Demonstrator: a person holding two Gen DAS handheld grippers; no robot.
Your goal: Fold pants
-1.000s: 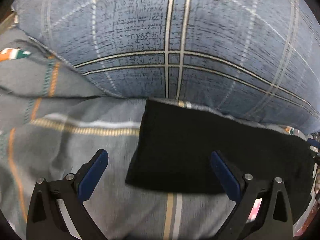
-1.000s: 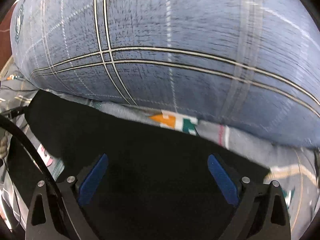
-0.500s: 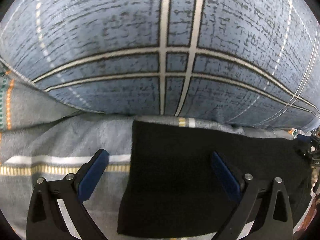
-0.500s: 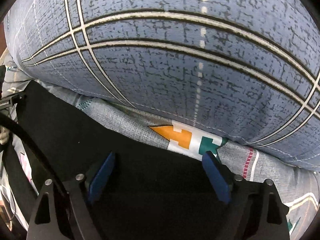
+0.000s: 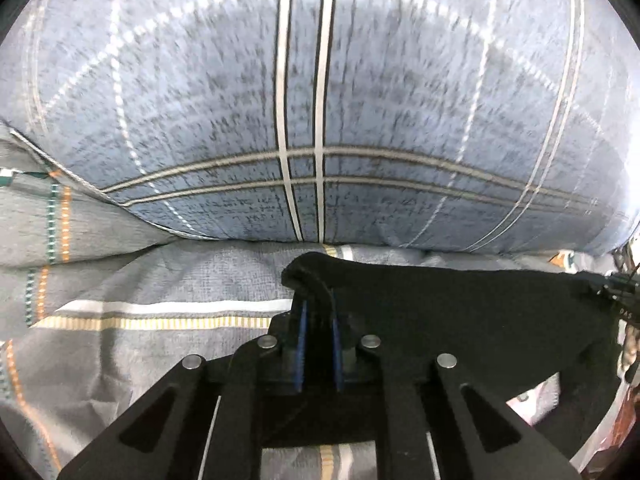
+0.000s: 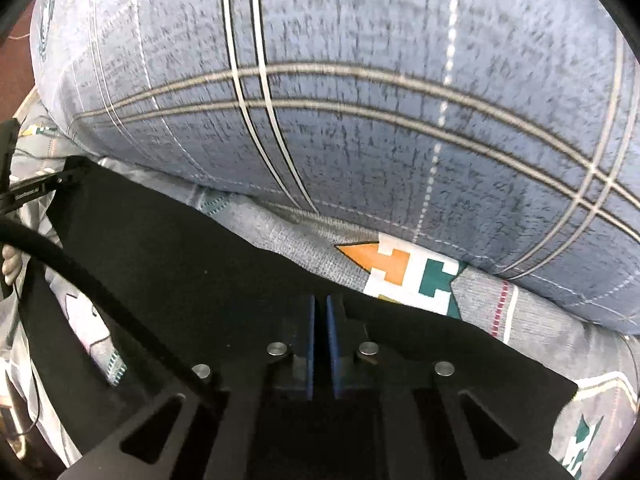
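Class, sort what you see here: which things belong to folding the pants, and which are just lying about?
Belongs to the job:
black pants
left tool, closing on the pants' edge
right tool, shut on the pants

Just lying about:
blue checked pillow
grey patterned bedsheet
black cable

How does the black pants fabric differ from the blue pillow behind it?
The pants are plain black; the pillow is blue with crossing pale stripes. The pants lie thin and flat on the grey sheet; the pillow is thick and rounded. The left gripper and right gripper pinch the pants; nothing grips the pillow. Both rest on the sheet.
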